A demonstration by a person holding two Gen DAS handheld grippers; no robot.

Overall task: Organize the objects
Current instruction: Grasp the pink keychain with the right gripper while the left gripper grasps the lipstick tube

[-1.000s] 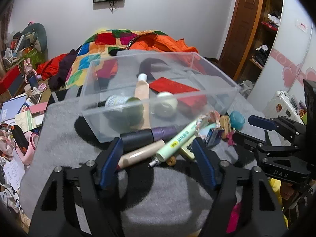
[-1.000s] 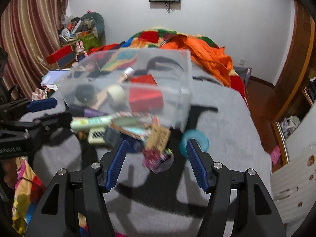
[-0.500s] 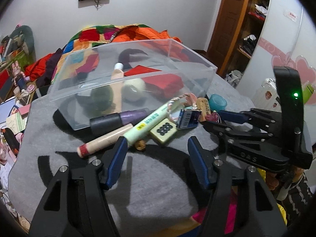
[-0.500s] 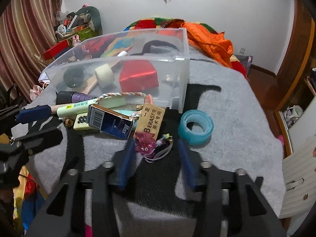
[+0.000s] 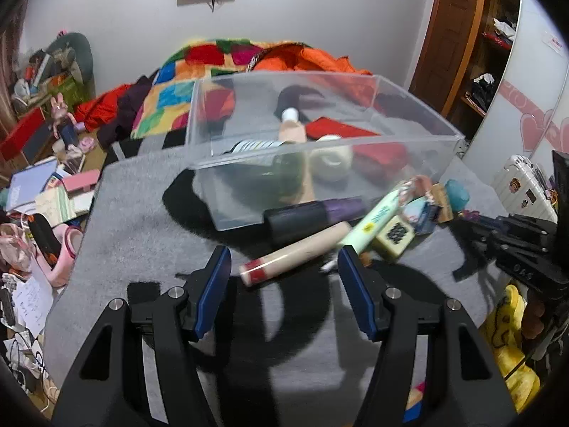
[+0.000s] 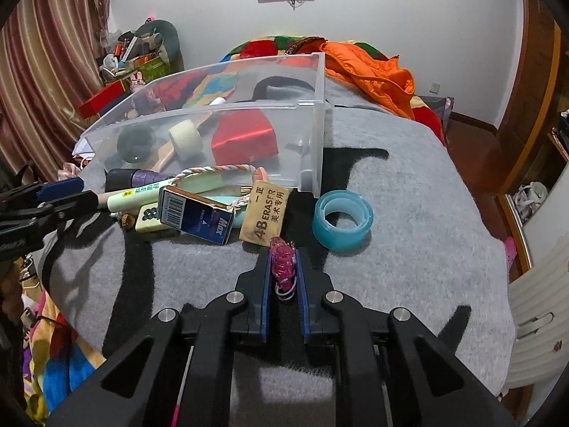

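Note:
A clear plastic bin [image 5: 419,131] [image 6: 313,142] stands on the grey cloth and holds a red box [image 6: 245,138], a white tape roll [image 6: 185,135], a dark jar and a tube. Loose items lie along its front wall: a beige tube [image 5: 295,252], a green tube [image 5: 377,217], a dark purple tube [image 5: 313,215], a blue Max box [image 6: 195,215], an eraser [image 6: 265,213], a teal tape roll [image 6: 343,220]. My left gripper [image 5: 284,267] is open, just short of the beige tube. My right gripper [image 6: 282,263] is shut on a pink beaded charm [image 6: 282,263].
A bed with a patchwork quilt [image 5: 199,67] and orange jacket [image 6: 370,67] lies behind the bin. Clutter of books and toys [image 5: 42,192] sits to the left. A wooden door and shelves [image 5: 462,35] are at the right. The grey cloth [image 6: 409,213] drops off at its edges.
My right gripper has closed on the pink charm, which was lying loose before. My left gripper has swung left, from the green tube and tile toward the beige tube, still open.

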